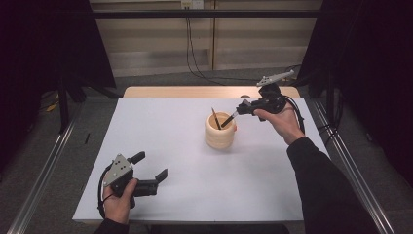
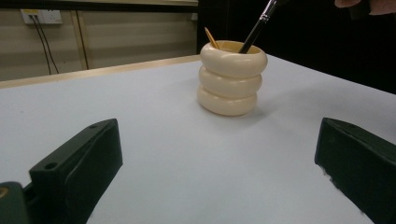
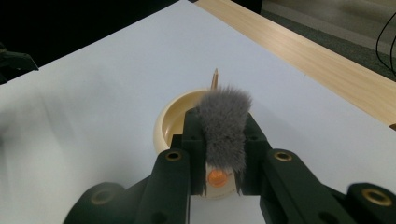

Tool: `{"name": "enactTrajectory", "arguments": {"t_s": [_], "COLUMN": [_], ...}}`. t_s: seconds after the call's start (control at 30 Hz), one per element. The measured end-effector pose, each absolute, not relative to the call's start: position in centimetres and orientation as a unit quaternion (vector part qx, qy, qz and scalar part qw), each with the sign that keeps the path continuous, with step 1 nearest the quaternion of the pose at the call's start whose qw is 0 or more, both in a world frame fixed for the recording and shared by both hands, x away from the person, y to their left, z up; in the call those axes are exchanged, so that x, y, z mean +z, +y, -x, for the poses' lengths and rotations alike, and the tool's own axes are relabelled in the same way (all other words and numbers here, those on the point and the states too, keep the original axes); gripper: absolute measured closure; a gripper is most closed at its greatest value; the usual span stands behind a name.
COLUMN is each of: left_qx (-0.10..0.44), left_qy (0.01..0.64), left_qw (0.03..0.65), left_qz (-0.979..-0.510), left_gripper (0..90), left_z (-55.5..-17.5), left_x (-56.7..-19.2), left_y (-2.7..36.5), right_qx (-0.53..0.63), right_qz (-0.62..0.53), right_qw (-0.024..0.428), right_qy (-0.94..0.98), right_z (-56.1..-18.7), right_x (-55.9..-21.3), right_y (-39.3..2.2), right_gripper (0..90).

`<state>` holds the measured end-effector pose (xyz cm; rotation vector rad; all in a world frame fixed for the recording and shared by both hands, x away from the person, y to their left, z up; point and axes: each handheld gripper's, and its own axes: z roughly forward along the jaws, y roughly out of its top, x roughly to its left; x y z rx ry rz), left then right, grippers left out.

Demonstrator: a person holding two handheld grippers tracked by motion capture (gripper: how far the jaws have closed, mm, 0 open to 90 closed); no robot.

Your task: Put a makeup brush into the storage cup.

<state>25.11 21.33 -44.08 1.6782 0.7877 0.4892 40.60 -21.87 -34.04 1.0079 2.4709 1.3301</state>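
Observation:
A cream ribbed cup (image 1: 220, 130) (image 2: 232, 77) (image 3: 173, 122) stands upright on the white table (image 1: 195, 195), a little right of its middle. A thin wooden stick (image 1: 215, 117) (image 2: 211, 37) (image 3: 215, 78) leans inside it. My right gripper (image 1: 242, 109) (image 3: 223, 119) hangs above the cup's right rim, shut on a black-handled brush (image 1: 230, 118) (image 2: 257, 28). The handle slants down into the cup, and the grey bristles (image 3: 225, 123) point back between the jaws. My left gripper (image 1: 151, 165) (image 2: 217, 163) rests open at the near left, nothing between its jaws, pointing toward the cup.
A wooden strip (image 1: 195, 91) runs along the table's far edge, with grey floor and cables beyond it. Metal rails (image 1: 44, 170) flank the table on both sides. Bare white surface lies between the left gripper and the cup.

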Motion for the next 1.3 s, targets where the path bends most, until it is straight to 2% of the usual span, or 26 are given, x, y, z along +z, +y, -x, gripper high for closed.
{"name": "enactTrajectory", "arguments": {"t_s": [1.3], "left_qx": [0.210], "left_qy": [0.334], "left_qw": [0.572], "left_qz": [-0.719], "left_gripper": [1.0], "left_z": [-25.1], "left_x": [-44.0], "left_y": [21.4], "right_qx": [0.426], "right_qz": [-0.350], "right_qw": [0.069], "right_qy": [0.831], "right_z": [-41.2], "right_x": [-37.4], "right_y": [-20.5], "right_gripper": [77.1]}}
